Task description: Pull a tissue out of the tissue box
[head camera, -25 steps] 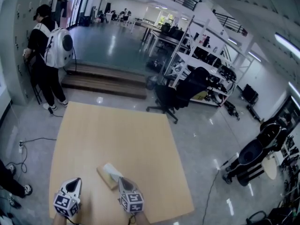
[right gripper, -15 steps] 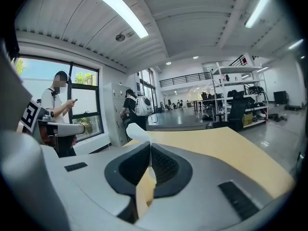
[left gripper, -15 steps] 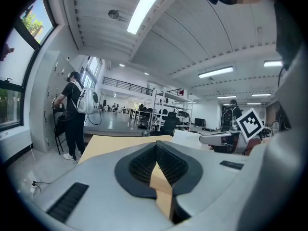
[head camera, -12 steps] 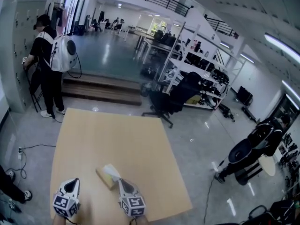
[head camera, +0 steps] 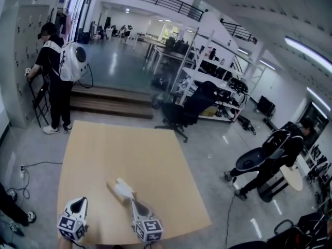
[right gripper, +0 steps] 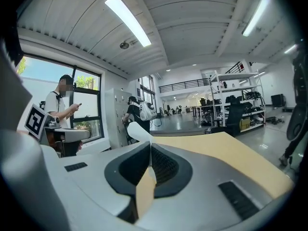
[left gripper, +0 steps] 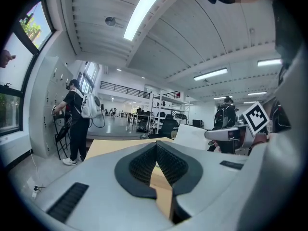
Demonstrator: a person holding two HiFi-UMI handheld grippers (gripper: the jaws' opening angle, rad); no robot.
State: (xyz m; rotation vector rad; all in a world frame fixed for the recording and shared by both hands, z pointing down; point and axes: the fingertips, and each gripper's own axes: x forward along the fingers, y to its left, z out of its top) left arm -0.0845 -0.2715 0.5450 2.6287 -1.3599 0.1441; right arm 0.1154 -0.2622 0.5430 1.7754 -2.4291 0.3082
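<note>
Tissue (head camera: 123, 189) has risen in right gripper (head camera: 133, 201); box (head camera: 111, 186) near table (head camera: 155, 160) edge.

— Can any writing be read anywhere?
— None can be read. No print is made out on the tissue box (head camera: 110, 185). Square black-and-white markers (head camera: 148, 226) are seen, but no letters or digits are carried by them.

**Both grippers, low and side by side in the head view**

Left gripper (head camera: 79, 201): jaws together with nothing between them, pointing forward and nearly level. Right gripper (head camera: 132, 201): near the left one, also nearly level, jaws pressed together on a tissue (right gripper: 136, 131) whose white edge stands out past the tips.
</note>
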